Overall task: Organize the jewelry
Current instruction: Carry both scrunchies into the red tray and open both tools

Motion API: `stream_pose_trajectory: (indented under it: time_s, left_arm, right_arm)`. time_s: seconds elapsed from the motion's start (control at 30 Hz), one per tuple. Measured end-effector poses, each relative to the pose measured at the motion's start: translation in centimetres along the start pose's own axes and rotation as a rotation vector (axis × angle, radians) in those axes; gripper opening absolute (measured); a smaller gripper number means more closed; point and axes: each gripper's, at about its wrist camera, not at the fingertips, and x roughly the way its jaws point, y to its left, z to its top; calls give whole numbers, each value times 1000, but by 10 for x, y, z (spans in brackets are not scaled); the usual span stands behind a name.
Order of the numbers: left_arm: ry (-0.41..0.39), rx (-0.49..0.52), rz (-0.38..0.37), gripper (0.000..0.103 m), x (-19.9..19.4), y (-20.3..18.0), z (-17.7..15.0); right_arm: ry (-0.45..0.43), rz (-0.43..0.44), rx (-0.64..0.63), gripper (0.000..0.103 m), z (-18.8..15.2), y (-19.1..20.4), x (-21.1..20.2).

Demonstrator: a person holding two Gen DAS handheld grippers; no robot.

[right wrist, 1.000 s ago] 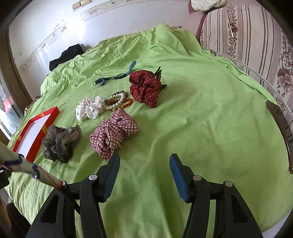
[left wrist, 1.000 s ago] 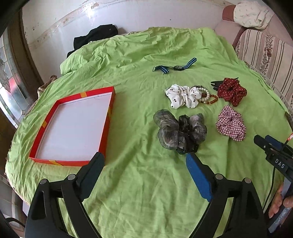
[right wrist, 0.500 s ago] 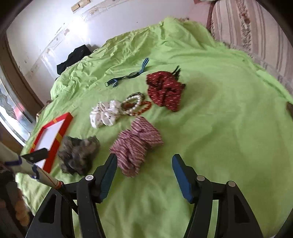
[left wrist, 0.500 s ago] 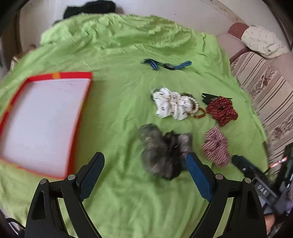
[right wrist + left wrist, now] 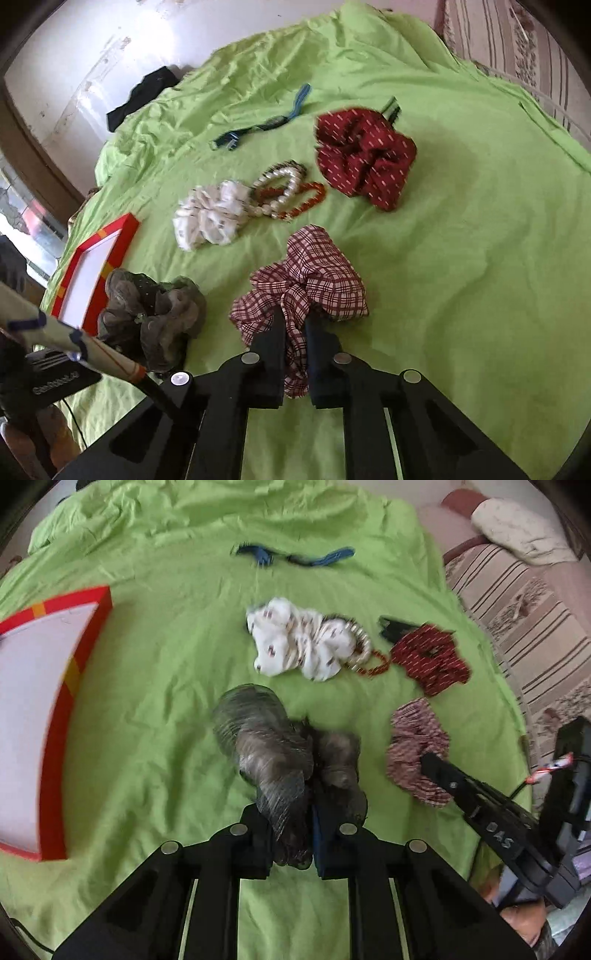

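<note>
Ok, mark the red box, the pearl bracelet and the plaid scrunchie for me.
red box (image 5: 86, 635), left wrist view, right wall.
pearl bracelet (image 5: 291, 184), right wrist view, bead loop.
plaid scrunchie (image 5: 314, 266), right wrist view, upper folds.

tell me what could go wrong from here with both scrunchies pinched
The left gripper pinches only an edge of the sheer grey scrunchie; that thin fabric may slip out on the way to the red tray. The right gripper grips a fold of the plaid scrunchie, so it could sag. Both are shut near the green sheet and may drag it.
</note>
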Motion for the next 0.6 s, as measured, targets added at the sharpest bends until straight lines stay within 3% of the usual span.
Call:
stream_pose_trajectory:
  time_s: [0.13,0.27,0.43,0.6]
  left_arm:
    - [-81,-43,-48,15,-58,16,-1]
    - [-179,-78,-38,15,-121,50,-5]
    - [-272,-136,129,16,-177,121,-19]
    - [-252,-247,244,16,-181,202,-31]
  right_arm:
    - [-44,17,-52,9,4,21,-27]
    - [-76,61,-112,9,8,58,-52]
    - [-79,139,-216,9,8,122,-61]
    - [-4,246,-289,9,1,198,-33]
